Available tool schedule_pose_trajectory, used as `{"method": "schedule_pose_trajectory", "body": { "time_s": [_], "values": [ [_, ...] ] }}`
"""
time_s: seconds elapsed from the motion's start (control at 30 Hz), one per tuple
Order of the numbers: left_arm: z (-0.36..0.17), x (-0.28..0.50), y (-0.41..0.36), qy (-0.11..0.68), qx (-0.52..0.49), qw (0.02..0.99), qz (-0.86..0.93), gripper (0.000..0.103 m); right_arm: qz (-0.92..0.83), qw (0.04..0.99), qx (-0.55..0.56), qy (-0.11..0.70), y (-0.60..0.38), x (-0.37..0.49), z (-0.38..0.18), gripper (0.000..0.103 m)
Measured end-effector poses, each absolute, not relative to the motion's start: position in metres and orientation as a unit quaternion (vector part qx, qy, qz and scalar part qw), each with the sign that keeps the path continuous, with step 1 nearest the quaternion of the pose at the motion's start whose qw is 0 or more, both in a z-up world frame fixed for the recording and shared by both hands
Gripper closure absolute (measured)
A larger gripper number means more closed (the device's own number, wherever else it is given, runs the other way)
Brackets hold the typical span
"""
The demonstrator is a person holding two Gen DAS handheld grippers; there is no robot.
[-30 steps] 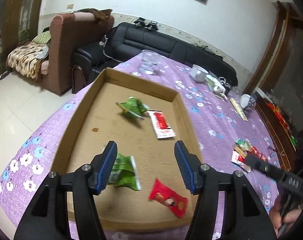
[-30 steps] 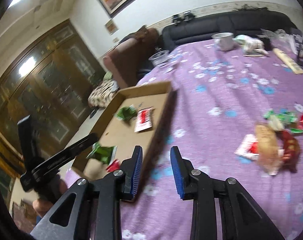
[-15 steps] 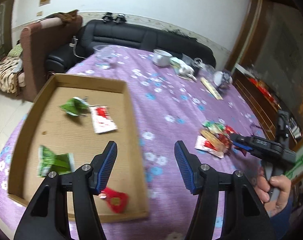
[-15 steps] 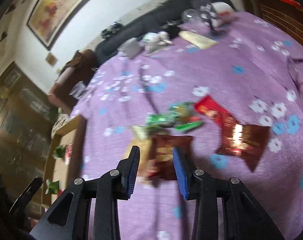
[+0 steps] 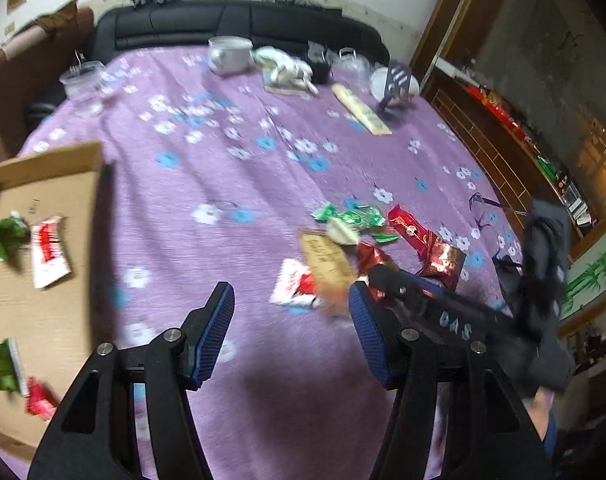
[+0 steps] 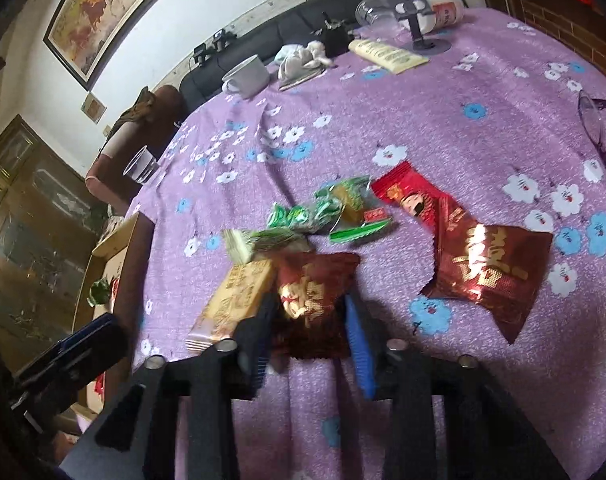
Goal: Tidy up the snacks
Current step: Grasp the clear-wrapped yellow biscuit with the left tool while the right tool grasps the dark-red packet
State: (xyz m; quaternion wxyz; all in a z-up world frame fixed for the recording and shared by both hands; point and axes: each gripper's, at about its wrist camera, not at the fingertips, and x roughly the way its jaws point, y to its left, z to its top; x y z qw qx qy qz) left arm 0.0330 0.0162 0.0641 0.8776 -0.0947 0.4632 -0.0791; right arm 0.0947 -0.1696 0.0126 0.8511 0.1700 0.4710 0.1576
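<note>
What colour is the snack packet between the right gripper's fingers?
Dark red packet with gold print, clearest in the right wrist view.

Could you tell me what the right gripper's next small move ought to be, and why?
Probably finish closing. The right gripper straddles the dark red snack packet, its jaws closing with the packet between them, though a firm pinch is not clear. Once gripped, lift it toward the cardboard box, which already holds several snacks.

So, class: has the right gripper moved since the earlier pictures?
Yes. The right gripper went from beside the cardboard box to the snack pile, straddling a dark red packet.
</note>
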Motion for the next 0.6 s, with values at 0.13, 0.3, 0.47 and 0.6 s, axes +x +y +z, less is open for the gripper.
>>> {"method": "schedule_pose_trajectory", "body": {
  "time_s": [0.13,0.3,0.47,0.6],
  "values": [
    [0.053,0.053,0.004,0.488,-0.093,0.864,-0.077,0.045,0.128,0.865,0.183,0.449,-0.183,0.092,0.019,0.072],
    [0.039,0.071,-0.015,0.509,-0.056,0.856,-0.062,0.045,0.113,0.859,0.208,0.454,-0.193,0.095,0.015,0.072],
    [0.024,0.079,-0.03,0.518,-0.028,0.852,-0.066,0.045,0.109,0.858,0.216,0.453,-0.198,0.095,0.015,0.072],
    [0.014,0.079,-0.032,0.509,-0.013,0.858,-0.069,0.049,0.109,0.859,0.211,0.454,-0.196,0.095,0.014,0.072]
  ]
}}
